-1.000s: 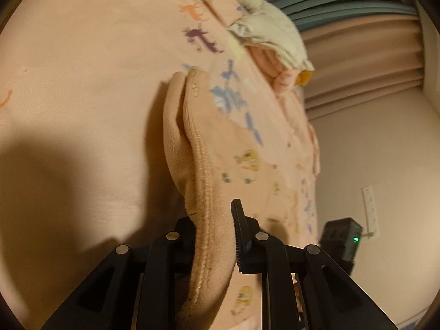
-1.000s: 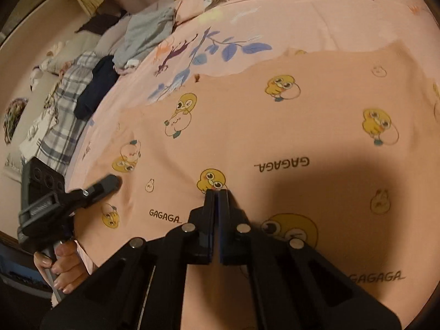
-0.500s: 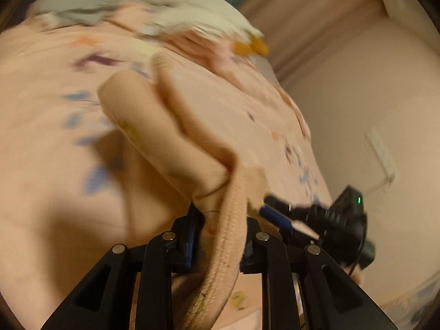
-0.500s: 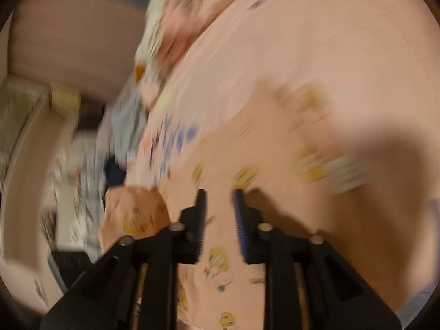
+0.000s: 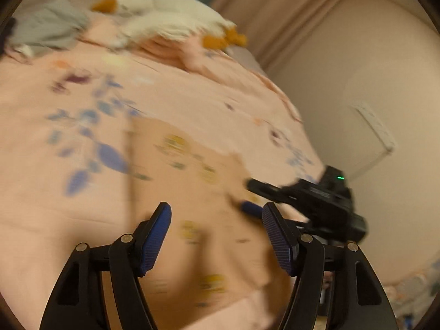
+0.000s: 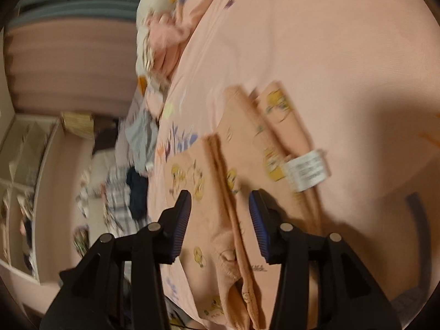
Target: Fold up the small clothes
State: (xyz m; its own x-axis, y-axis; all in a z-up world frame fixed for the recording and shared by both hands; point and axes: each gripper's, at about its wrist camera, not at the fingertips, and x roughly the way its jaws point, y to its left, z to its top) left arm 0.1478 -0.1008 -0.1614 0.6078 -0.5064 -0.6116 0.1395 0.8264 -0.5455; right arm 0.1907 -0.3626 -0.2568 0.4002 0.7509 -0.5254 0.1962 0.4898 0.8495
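Note:
A small peach garment (image 5: 192, 187) printed with yellow ducks lies folded on the pink bedspread (image 5: 82, 214). In the left wrist view my left gripper (image 5: 216, 220) hovers above it, jaws opening, nothing between the blue pads. The other gripper's body (image 5: 316, 200) reaches in from the right over the garment's edge. In the right wrist view the garment (image 6: 247, 165) shows folded layers and a white care label (image 6: 306, 173). My right gripper (image 6: 221, 206) hangs over it with jaws opening; the cloth lies below them, not pinched.
A white plush duck (image 5: 170, 24) and a grey cloth (image 5: 46, 31) lie at the bed's far end. A grey garment (image 6: 141, 140), a dark one and plaid fabric (image 6: 118, 200) lie at the bed's left side. A wall (image 5: 357, 96) stands close on the right.
The left gripper held the garment's ribbed edge lifted, carried it over and let go. The right gripper was shut and now stands apart. The garment now lies folded flat.

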